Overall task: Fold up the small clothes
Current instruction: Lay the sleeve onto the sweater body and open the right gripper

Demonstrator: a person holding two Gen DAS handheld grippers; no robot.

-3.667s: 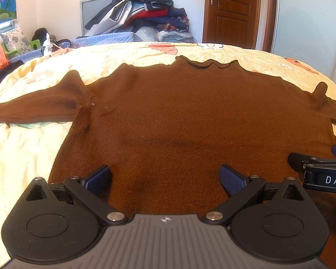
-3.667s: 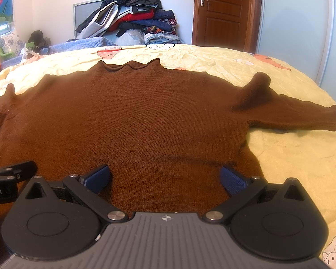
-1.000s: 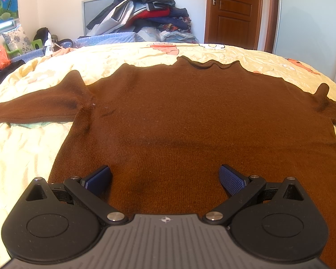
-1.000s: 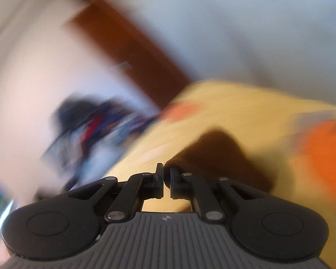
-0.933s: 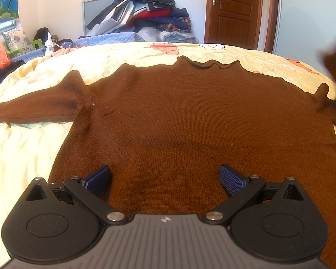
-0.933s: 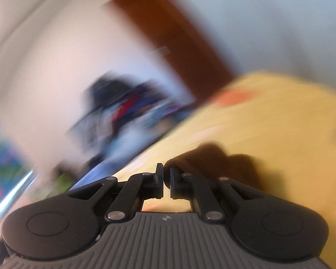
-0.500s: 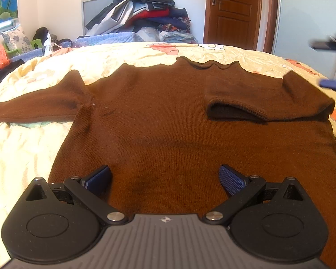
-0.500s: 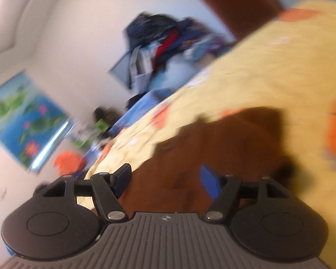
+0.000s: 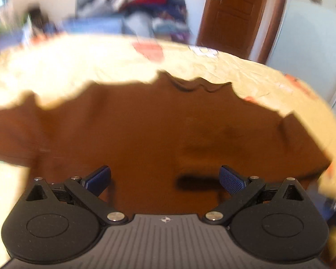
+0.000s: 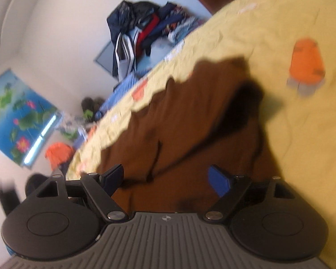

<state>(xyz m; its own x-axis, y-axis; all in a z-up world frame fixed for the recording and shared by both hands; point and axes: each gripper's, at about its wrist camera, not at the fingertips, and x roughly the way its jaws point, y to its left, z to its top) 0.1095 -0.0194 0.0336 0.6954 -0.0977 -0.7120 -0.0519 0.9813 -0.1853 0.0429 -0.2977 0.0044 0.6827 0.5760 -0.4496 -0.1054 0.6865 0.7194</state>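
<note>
Brown knit covers most of what both cameras see: a sweater [image 9: 145, 130] lies spread front-up on the yellow printed bedspread [image 9: 78, 67], neck toward the far wall, so each part can be turned over the flat body in turn.

At the far left of the left wrist view, the sweater's left sleeve [image 9: 9, 132] stretches straight out over the bedspread, not yet folded; I judge it the next part to bring in. Just right of it, the left hand-held gripper [image 9: 165, 179] hovers over the lower body of the sweater with its blue pads [image 9: 98, 177] wide apart and nothing between them. It holds no cloth and sits close to the hem, probably ready to travel toward that outstretched sleeve.

Further right, the other sleeve [image 9: 246, 148] lies doubled across the chest, its dark open cuff [image 9: 197, 181] near the middle of the body. That placement narrows the sweater on that side, which suits a fold into a compact rectangle.

In the right wrist view the same folded sleeve [image 10: 224, 103] runs diagonally over the body. The right hand-held gripper [image 10: 168, 179] sits just above the knit, its jaws opening, with no cloth pinched between the pads, only the sweater surface lying beyond them. The picture is tilted and blurred, so whether the pads brush the fabric cannot be told.
</note>
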